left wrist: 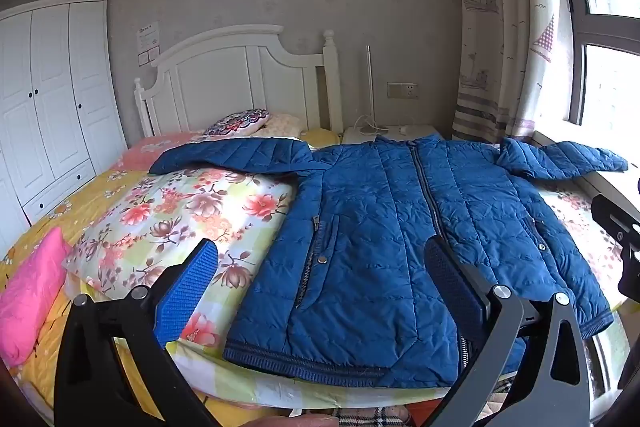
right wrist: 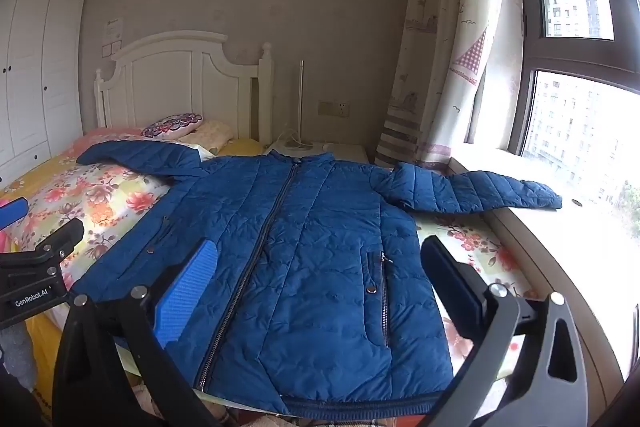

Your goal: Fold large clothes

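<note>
A blue quilted jacket [left wrist: 380, 227] lies flat and zipped on the floral bedspread [left wrist: 192, 211], front up, sleeves spread to both sides. Its right-hand sleeve [right wrist: 472, 193] reaches onto the windowsill. My left gripper [left wrist: 320, 267] hovers above the jacket's lower left part, jaws wide open, nothing between them. In the right wrist view the jacket [right wrist: 312, 247] fills the middle, and my right gripper [right wrist: 320, 267] hangs over its hem, open and empty too. The left gripper [right wrist: 24, 259] shows at that view's left edge.
A white headboard [left wrist: 240, 75] and pillows [left wrist: 240, 121] stand at the far end. A pink cushion [left wrist: 28, 291] lies at the left. A white wardrobe [left wrist: 44, 99] is on the left wall, a nightstand [left wrist: 392, 133], curtain [right wrist: 440, 47] and window [right wrist: 580, 107] on the right.
</note>
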`<state>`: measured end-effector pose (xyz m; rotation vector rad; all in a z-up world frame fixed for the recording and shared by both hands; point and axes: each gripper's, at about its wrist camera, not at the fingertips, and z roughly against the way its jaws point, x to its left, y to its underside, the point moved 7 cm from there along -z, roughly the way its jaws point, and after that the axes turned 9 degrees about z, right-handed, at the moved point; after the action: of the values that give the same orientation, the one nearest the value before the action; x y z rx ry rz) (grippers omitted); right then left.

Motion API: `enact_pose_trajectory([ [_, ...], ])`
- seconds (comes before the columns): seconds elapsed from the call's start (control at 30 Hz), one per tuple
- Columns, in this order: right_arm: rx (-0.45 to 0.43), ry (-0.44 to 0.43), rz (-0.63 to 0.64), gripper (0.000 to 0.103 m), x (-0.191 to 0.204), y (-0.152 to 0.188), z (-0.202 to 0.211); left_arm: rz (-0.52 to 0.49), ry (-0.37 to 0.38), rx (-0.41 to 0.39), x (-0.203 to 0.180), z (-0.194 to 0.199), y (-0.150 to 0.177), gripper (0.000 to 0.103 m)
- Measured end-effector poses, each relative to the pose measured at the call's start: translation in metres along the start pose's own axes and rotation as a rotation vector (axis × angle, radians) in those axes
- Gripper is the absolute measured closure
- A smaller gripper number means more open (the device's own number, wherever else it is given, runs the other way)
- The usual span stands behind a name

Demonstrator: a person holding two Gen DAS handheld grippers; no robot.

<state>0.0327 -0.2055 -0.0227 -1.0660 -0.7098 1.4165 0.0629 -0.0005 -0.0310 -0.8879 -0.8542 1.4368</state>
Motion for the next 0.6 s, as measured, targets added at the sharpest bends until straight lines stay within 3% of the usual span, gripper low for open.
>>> enact_pose_trajectory([
  [0.6,-0.010,-0.001,-0.007,0.002,-0.0020,0.0006,-0.0024,-0.003,0.005,0.001,0.0005,-0.0012,0.0050,0.004],
])
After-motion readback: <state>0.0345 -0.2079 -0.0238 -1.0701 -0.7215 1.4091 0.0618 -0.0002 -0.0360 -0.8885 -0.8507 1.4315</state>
